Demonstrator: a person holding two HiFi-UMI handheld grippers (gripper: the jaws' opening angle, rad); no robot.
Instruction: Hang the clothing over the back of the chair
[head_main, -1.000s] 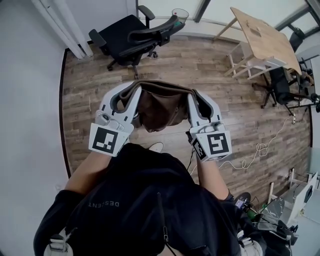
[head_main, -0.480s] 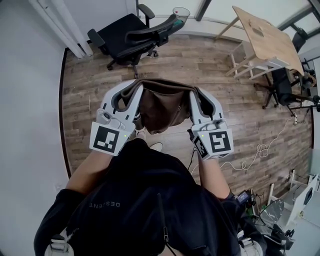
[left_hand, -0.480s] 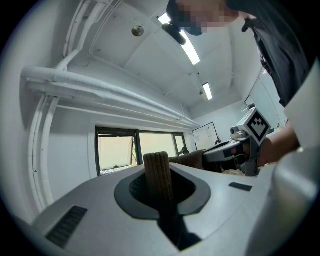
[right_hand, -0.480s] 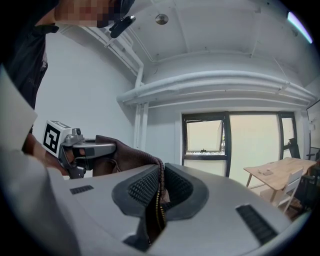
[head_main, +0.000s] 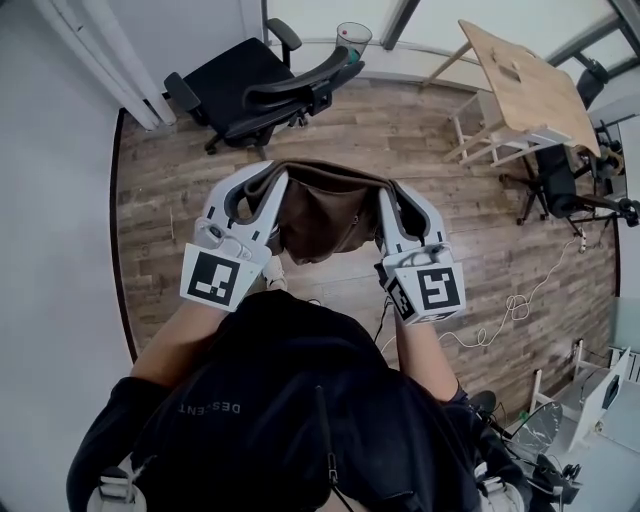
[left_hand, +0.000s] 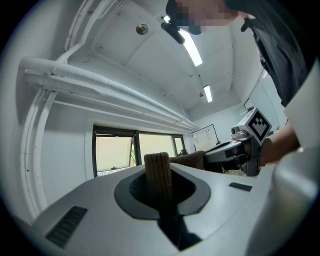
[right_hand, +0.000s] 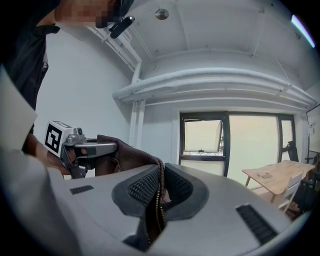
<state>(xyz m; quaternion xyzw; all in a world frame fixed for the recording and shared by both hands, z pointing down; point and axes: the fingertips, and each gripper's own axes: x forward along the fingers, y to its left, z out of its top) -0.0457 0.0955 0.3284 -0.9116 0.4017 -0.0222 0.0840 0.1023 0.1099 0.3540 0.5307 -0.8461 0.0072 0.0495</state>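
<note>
Between the two grippers, the brown garment (head_main: 325, 215) hangs spread: left gripper (head_main: 264, 180) clamped on its ribbed edge, right gripper (head_main: 393, 196) on its zipper edge. The office chair (head_main: 250, 85) ahead has shifted slightly nearer in the head view. Judgement: approach under way, draping not yet begun.

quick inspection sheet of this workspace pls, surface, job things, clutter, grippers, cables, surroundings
surface: wood plank floor, no worktop in use
job's things: brown garment stretched between both grippers; black office chair ahead, back bare
clutter: gear piled at lower right
grippers: left gripper shut on garment's ribbed edge; right gripper shut on its zip edge
cables: white cable looped on floor
surroundings: wooden table, second chair, windows
</note>
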